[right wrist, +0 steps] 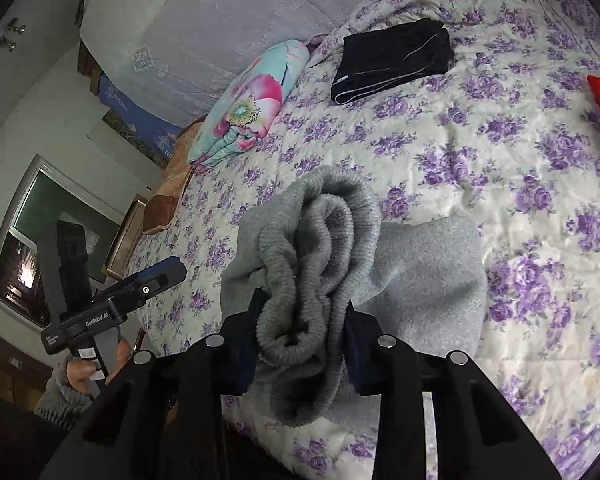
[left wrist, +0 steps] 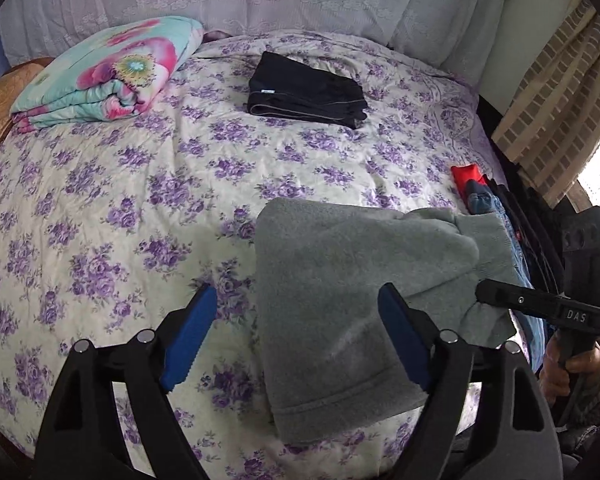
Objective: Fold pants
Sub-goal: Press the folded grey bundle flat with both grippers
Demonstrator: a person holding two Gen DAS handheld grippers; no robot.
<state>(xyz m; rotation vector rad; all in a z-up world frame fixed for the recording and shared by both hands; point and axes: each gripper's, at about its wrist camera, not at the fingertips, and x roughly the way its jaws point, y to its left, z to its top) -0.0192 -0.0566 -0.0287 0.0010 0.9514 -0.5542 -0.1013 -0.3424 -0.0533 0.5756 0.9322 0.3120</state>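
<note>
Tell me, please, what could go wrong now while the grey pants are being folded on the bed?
1. Only the right gripper pinches the grey pants, at the bunched waistband; the thick bundle may slip out or unroll.
2. The left gripper is open and holds nothing, so the loose part on the bedspread may drag and crease.
3. The pants lie near the pile of clothes at the bed's edge and might disturb it.

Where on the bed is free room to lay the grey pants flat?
Free: the wide middle of the bedspread, between the floral quilt, the black pants and the grey pants. Crowded: the right edge, with a clothes pile.
</note>
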